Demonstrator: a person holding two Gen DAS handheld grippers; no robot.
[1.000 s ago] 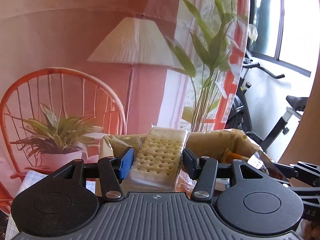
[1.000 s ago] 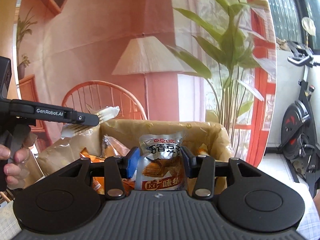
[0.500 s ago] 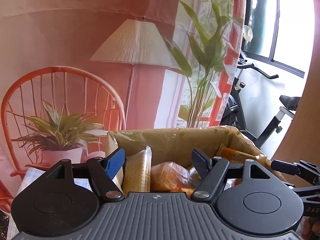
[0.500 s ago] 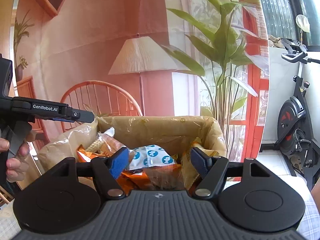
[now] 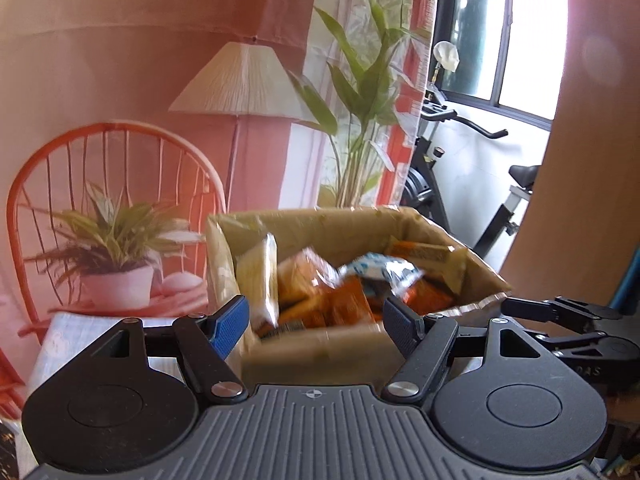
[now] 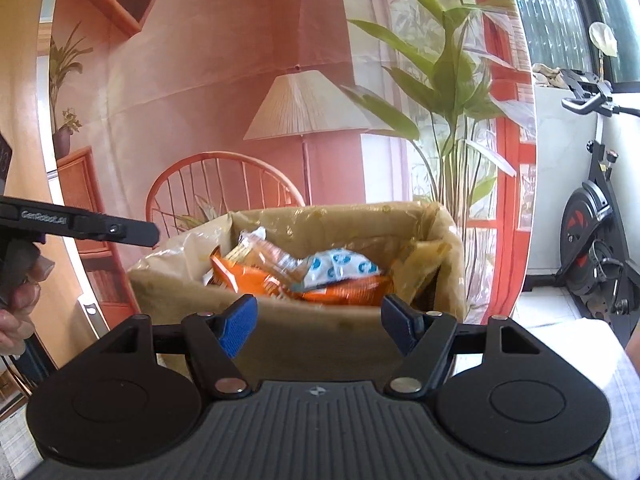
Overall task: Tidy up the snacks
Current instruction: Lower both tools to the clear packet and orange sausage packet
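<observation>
A brown cardboard box [image 5: 320,344] [image 6: 304,336] holds several snack packs. A cracker pack [image 5: 260,276] stands on edge at its left side. Orange packs [image 5: 344,300] [image 6: 340,290] and a white pack with blue dots [image 5: 380,270] [image 6: 340,266] lie on top. My left gripper [image 5: 316,320] is open and empty, just before the box's near wall. My right gripper [image 6: 318,322] is open and empty, also before the box. Each gripper shows at the edge of the other's view [image 5: 560,316] [image 6: 80,226].
A printed backdrop with a lamp, an orange chair and plants hangs behind the box [image 6: 304,120]. An exercise bike [image 6: 592,256] stands at the right. A pale checked cloth [image 5: 60,340] covers the surface beside the box.
Both grippers opened and let go: the cracker pack and the silver snack pack dropped into the box. Both grippers then drew back from the box.
</observation>
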